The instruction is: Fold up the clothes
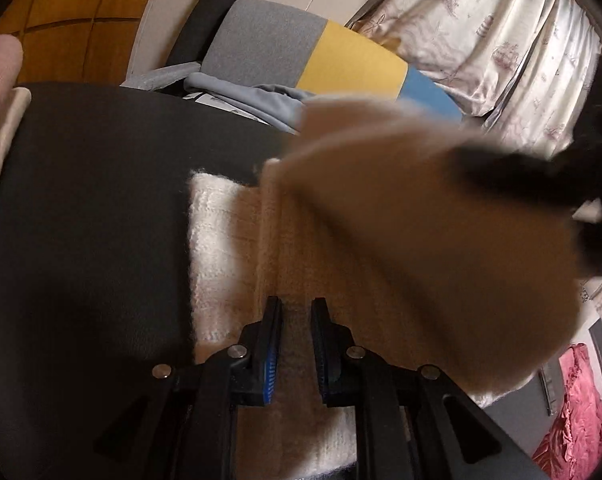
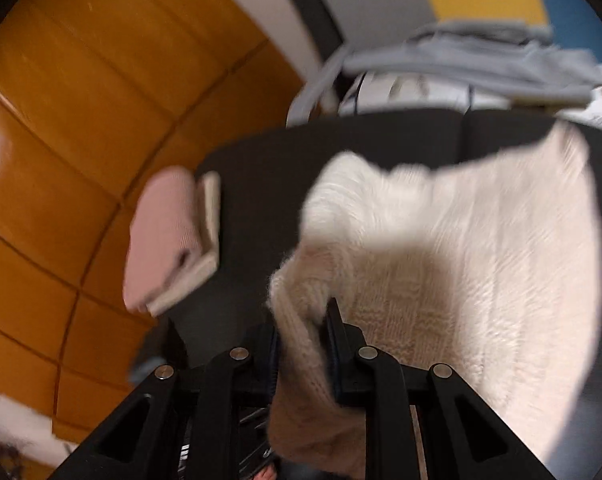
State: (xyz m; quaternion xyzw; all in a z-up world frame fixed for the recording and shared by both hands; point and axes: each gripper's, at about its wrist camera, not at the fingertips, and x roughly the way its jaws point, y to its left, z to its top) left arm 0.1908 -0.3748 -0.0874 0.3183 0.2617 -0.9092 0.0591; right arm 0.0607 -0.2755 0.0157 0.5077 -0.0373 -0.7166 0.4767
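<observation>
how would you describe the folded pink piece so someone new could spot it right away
Start at the dark table and go to its edge by the wooden floor. The pink garment lies folded there on top of a folded beige one. It is small, smooth and neatly stacked, unlike the big fluffy cream sweater spread across the table.
</observation>
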